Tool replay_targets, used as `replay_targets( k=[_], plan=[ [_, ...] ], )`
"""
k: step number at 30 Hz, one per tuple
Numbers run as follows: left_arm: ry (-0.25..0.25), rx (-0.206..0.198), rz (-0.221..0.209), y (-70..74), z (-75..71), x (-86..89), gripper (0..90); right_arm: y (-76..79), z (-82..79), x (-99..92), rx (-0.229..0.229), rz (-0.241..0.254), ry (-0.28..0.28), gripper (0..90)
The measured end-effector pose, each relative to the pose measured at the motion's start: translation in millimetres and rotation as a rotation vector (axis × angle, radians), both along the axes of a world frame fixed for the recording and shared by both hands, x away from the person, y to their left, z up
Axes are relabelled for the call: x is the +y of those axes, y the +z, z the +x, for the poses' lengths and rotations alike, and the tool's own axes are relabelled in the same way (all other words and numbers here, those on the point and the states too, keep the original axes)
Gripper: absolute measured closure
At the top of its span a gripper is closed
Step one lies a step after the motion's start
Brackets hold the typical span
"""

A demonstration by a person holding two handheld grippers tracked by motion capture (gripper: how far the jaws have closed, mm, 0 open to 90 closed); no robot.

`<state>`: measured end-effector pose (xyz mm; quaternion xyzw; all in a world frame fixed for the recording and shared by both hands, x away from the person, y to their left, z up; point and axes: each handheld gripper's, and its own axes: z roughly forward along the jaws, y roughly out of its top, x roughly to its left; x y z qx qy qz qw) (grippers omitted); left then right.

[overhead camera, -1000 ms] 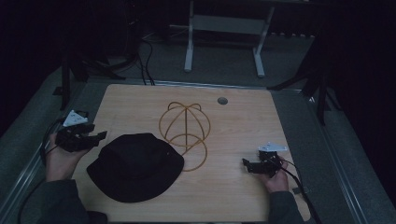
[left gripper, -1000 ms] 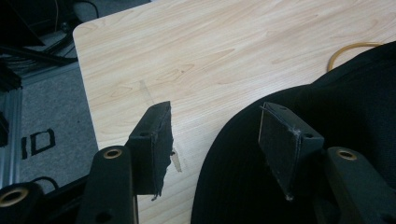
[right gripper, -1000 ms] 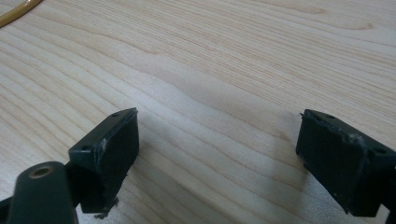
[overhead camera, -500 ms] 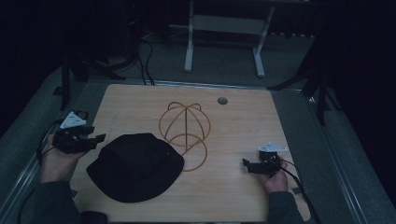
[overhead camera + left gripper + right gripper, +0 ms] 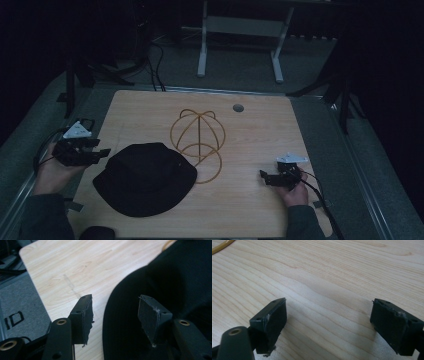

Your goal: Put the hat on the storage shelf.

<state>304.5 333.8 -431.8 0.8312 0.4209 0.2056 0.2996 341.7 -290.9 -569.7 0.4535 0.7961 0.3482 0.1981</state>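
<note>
Just left of the black bucket hat [image 5: 145,184], the left gripper [image 5: 102,152] holds its jaws apart, straddling the brim edge without pressing it. The hat lies on the wooden surface [image 5: 250,200], its brim overlapping the wire hat frame [image 5: 198,142]. Well right of the hat, the right gripper [image 5: 263,176] rests with jaws wide apart over bare wood.

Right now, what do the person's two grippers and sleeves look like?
Both the left gripper and the right gripper are black, two-jawed tools, each topped by a pale grey three-cornered plate. Flat black pads with frayed edges line the jaws. A dark cable trails from the right one. The sleeves look dark grey-green.
</note>
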Motion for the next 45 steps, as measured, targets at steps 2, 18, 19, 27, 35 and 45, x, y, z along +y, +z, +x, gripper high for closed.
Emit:
replay_targets(
  k=[2, 18, 19, 27, 35, 45],
  plan=[
    [-0.023, 0.009, 0.003, -0.4, -0.6, 0.0, 45.7, 0.0, 0.0, 0.0, 0.000, 0.000, 0.000, 13.7],
    [-0.115, 0.036, -0.003, 6.1, -9.9, 5.7, 47.1, 0.1, -0.4, 0.1, 0.001, 0.000, -0.001, 13.8],
    [-0.117, 0.035, -0.003, 6.6, -10.5, 6.1, 47.1, 0.1, -0.4, 0.1, 0.002, 0.000, -0.001, 13.8],
    [-0.179, 0.050, 0.023, 11.6, -13.8, 5.2, 47.1, 0.1, -0.3, 0.1, 0.002, 0.000, -0.001, 13.8],
    [-0.197, 0.077, 0.007, 5.1, -12.7, 5.8, 49.8, 0.1, -0.3, 0.0, 0.001, 0.000, 0.000, 13.8],
    [-0.263, 0.133, 0.024, -3.7, -11.9, -2.2, 54.2, 0.1, -0.3, 0.1, 0.002, 0.000, -0.001, 13.8]
  ],
)
